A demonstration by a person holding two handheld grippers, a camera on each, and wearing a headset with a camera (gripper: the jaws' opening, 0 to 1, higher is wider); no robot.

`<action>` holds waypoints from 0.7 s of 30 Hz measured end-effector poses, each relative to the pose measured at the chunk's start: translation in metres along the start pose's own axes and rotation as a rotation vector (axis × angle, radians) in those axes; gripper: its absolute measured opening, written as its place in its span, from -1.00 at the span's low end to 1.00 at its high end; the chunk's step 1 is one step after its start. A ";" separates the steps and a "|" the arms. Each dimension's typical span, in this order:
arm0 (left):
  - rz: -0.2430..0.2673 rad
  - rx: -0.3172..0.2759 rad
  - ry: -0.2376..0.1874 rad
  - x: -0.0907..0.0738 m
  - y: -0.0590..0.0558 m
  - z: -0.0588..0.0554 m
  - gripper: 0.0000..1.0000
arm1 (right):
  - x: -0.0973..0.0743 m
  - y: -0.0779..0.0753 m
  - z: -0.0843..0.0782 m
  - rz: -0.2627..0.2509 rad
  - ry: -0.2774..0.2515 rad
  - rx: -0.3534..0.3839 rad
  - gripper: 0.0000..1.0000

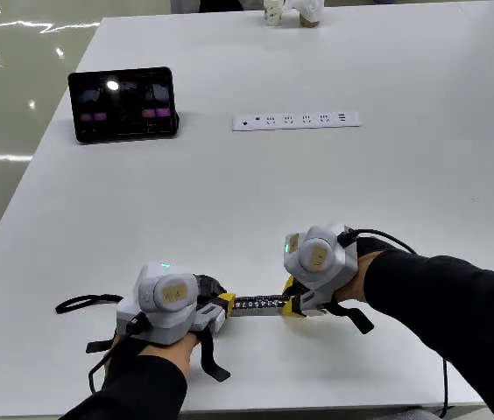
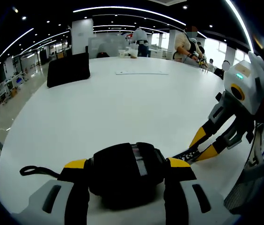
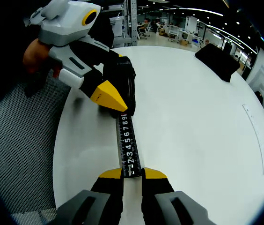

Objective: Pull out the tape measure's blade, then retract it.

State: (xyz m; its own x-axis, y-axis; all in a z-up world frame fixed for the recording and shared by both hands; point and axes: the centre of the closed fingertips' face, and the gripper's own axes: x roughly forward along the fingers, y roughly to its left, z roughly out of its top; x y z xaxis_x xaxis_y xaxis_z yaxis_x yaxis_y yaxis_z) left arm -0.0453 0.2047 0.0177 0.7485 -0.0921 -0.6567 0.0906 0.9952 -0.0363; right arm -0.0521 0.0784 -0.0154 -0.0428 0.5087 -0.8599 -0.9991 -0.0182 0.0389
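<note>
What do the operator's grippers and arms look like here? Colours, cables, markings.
The left gripper and right gripper match: pale grey housings, a tan square patch on top, a small green light, and grey jaws with yellow tips. Black straps hang off them, and a black cable runs from the right one. The person wears black long sleeves.

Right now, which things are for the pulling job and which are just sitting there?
For the job: tape measure, clamped in the left hand-held gripper; its blade, pinched by the right hand-held gripper.
Just lying about: tablet; power strip; small items at the far edge.
</note>
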 end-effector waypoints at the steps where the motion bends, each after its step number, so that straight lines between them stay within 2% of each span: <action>1: -0.002 0.005 0.000 0.000 0.000 0.000 0.18 | 0.001 0.000 0.001 -0.001 -0.007 0.006 -0.78; 21: -0.011 0.001 0.007 0.000 -0.001 -0.001 0.18 | 0.008 0.003 0.012 -0.004 -0.017 -0.007 -0.77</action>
State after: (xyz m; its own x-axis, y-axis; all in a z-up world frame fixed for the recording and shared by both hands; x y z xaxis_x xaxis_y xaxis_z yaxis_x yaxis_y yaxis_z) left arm -0.0458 0.2042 0.0170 0.7428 -0.1028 -0.6616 0.0992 0.9941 -0.0432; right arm -0.0550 0.0929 -0.0165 -0.0387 0.5234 -0.8512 -0.9992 -0.0220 0.0320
